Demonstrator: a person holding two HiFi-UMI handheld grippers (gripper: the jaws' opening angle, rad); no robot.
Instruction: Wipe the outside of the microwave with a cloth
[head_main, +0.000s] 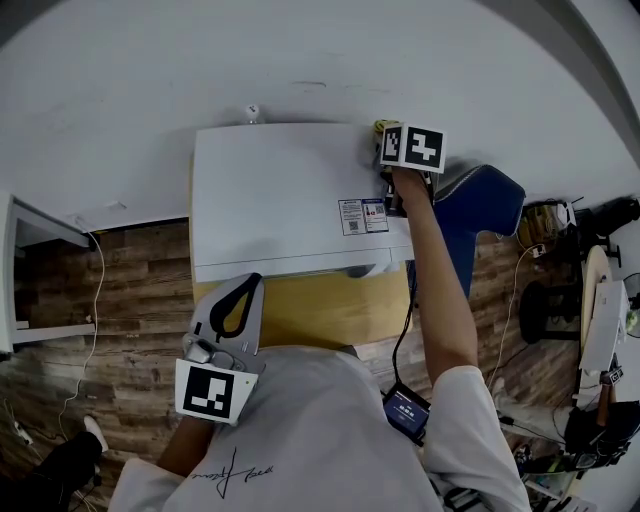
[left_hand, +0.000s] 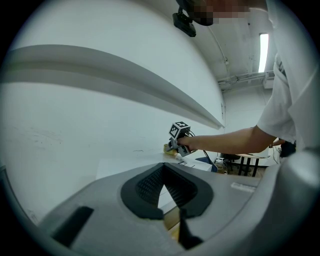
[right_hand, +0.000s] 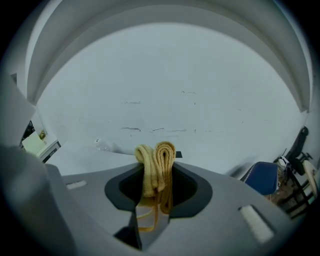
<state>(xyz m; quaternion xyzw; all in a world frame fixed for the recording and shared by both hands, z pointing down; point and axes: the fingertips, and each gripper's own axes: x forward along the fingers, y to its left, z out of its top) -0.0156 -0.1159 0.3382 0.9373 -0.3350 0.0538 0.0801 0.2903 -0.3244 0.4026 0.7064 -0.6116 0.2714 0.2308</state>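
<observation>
Cloth (right_hand: 161, 155) on the microwave (head_main: 280, 200) top
Right tongs (right_hand: 157, 175) pinch it at the far corner; left tongs (left_hand: 164, 187) closed, empty. How much is wiped, can't say.

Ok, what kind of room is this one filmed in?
Probably a lab or office workroom, not a kitchen: the white microwave sits against a bare wall, with a blue chair and a cluttered desk beside it.

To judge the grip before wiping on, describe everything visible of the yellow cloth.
The cloth is yellow, soft-looking fabric, bunched into thick rolled folds. The right gripper is shut on it: the folds stand up between the jaws and a thin edge hangs below. In the head view a small yellow bit shows at the far right corner of the white microwave top; contact cannot be told.
</observation>
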